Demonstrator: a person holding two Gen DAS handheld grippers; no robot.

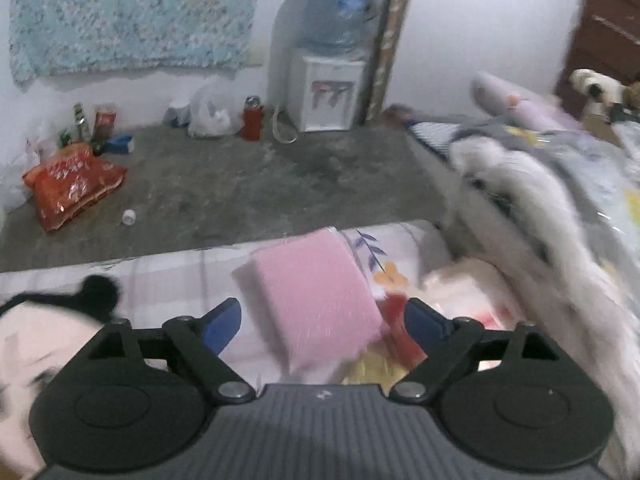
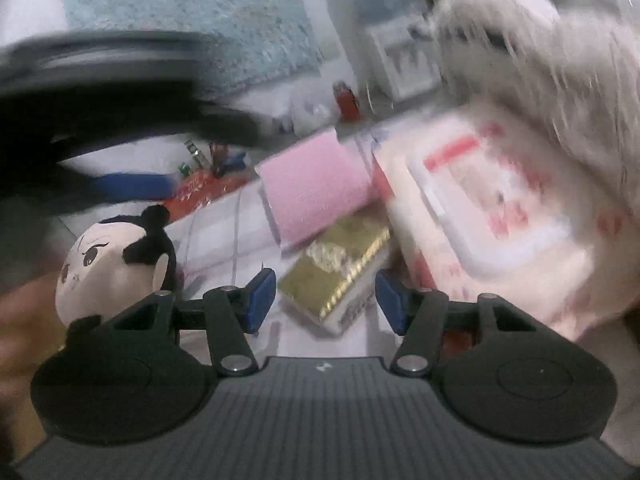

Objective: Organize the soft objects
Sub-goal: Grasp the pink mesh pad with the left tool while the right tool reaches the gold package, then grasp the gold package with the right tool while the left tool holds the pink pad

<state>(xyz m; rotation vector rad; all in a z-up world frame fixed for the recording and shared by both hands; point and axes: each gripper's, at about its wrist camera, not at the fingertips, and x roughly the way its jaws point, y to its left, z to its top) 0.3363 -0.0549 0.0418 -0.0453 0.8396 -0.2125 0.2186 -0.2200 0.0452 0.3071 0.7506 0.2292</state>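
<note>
We have both the left gripper (image 1: 322,318) and right gripper (image 2: 325,298) spread and empty — the pink sponge (image 1: 316,296), at 12 o'clock of the left fingers, looks light and squashy, so we'd pinch its 2 long sides gently.

- Pink noted on the wrapped sponge pack (image 1: 316,300).
- Gold foil pattern recorded on the flat packet (image 2: 336,270).
- Plush head (image 2: 108,264): cream face, black hair.
- Snack bag (image 1: 72,188): red, printed.
- Wall cloth (image 1: 132,16): light blue, floral.
</note>
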